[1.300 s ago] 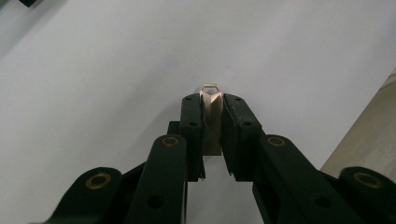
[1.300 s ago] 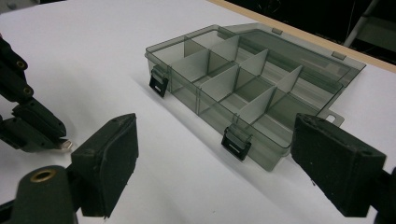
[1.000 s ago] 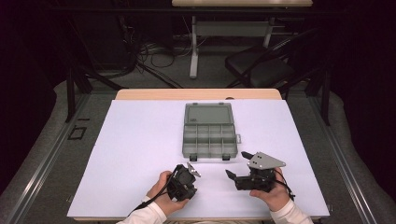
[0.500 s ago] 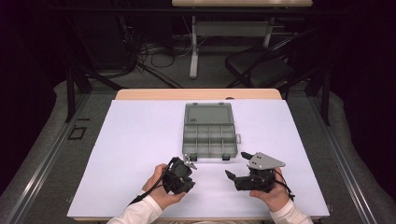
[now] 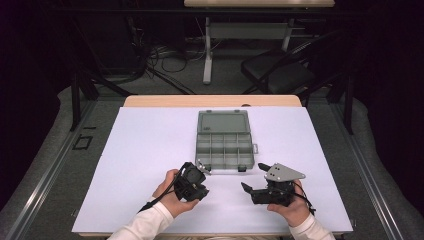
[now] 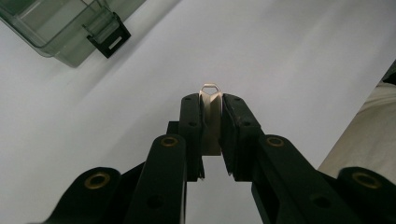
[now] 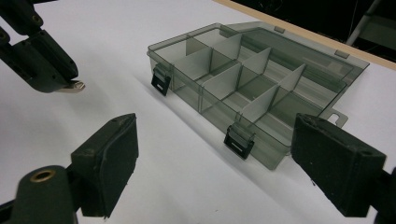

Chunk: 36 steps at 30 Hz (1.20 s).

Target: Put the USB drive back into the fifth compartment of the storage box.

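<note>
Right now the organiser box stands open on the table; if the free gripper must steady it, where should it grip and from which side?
Probably the front wall of the organiser box, between its two black latches, coming from the person's side. That wall faces the open right gripper, and the lid lies back flat behind it. The left gripper is shut on a small metal piece.

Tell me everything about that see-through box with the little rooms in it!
The organizer box looks like smoky grey, see-through plastic. Thin walls split it into many small compartments, all apparently empty. Its lid is swung fully open and lies flat behind it on the white table cover. Two dark latches hang on its front wall, and a small tab sticks out at one side. Neither gripper touches it.
</note>
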### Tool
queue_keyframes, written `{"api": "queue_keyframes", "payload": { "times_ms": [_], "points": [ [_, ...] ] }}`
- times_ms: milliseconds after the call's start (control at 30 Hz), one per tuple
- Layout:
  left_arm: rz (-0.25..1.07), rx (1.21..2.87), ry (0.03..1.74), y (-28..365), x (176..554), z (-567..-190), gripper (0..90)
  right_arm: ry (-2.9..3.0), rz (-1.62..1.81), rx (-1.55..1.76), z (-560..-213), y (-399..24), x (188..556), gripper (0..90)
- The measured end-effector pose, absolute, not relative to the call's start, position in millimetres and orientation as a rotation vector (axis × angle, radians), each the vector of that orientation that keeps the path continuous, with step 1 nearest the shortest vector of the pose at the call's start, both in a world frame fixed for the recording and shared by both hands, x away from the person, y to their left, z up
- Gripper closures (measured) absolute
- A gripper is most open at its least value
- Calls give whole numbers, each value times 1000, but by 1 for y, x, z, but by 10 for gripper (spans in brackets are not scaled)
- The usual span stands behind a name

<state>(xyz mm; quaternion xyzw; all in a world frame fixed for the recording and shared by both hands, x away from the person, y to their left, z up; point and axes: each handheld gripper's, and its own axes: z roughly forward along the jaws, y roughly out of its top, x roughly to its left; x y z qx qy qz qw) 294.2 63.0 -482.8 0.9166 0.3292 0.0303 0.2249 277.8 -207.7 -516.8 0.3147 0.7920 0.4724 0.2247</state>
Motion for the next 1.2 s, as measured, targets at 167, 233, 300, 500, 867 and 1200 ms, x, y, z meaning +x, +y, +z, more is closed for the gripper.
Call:
{"api": "queue_keyframes", "payload": {
  "times_ms": [167, 233, 300, 500, 867, 1200],
  "points": [
    [95, 2524, 911, 63, 301, -477, 791, 2184, 1304, 874, -517, -208, 278, 149],
    [92, 2524, 914, 64, 304, -475, 791, 2185, 1304, 873, -517, -209, 278, 149],
    [91, 2521, 917, 65, 307, -473, 791, 2186, 1306, 878, -517, -208, 279, 149],
    [98, 2511, 928, 67, 314, -468, 791, 2189, 1310, 877, -518, -208, 281, 149],
    [81, 2523, 928, 62, 328, -461, 791, 2192, 1312, 879, -519, -210, 281, 150],
    [95, 2520, 942, 59, 343, -452, 791, 2189, 1302, 879, -519, -212, 279, 149]
  ]
}}
